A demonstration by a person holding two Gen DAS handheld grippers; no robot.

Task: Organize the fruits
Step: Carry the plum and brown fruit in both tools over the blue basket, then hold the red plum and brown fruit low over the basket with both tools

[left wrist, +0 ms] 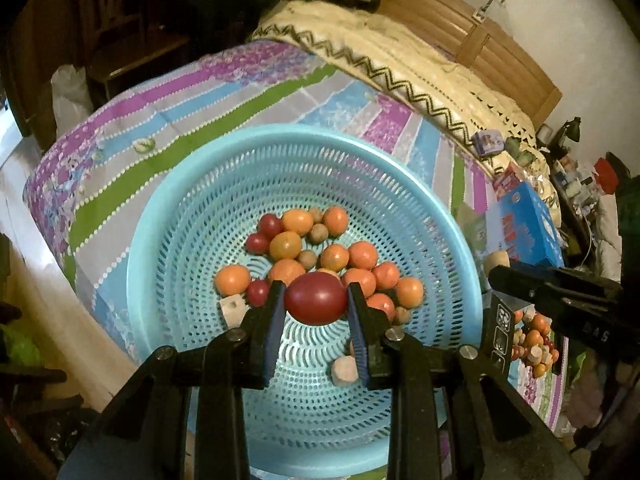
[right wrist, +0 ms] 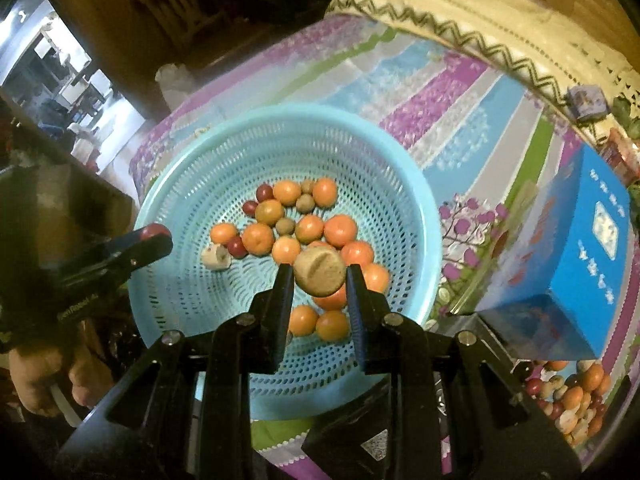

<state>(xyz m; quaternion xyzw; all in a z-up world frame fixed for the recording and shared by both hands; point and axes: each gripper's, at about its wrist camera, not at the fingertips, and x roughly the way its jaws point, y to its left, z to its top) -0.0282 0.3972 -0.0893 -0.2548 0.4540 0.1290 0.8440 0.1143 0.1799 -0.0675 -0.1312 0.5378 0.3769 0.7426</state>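
Observation:
A light blue perforated basket point(left wrist: 168, 208) point(right wrist: 400, 184) lies on a striped floral cloth and holds several orange fruits point(left wrist: 286, 245) point(right wrist: 340, 231), small dark red ones and brownish ones. My left gripper point(left wrist: 315, 299) is shut on a dark red oval fruit point(left wrist: 315, 298) above the basket's near side. My right gripper point(right wrist: 319, 278) is shut on a tan round fruit point(right wrist: 319, 276) with a groove, also over the basket. The left gripper point(right wrist: 154, 236) shows at the left of the right wrist view, and the right gripper point(left wrist: 498, 274) at the right of the left wrist view.
A blue box point(right wrist: 588, 264) point(left wrist: 524, 228) stands right of the basket. A further pile of mixed fruits point(right wrist: 572, 400) point(left wrist: 534, 340) lies at the lower right on the cloth. A cream blanket point(left wrist: 400, 52) with a zigzag border lies behind. A hand point(right wrist: 44, 376) holds the left gripper.

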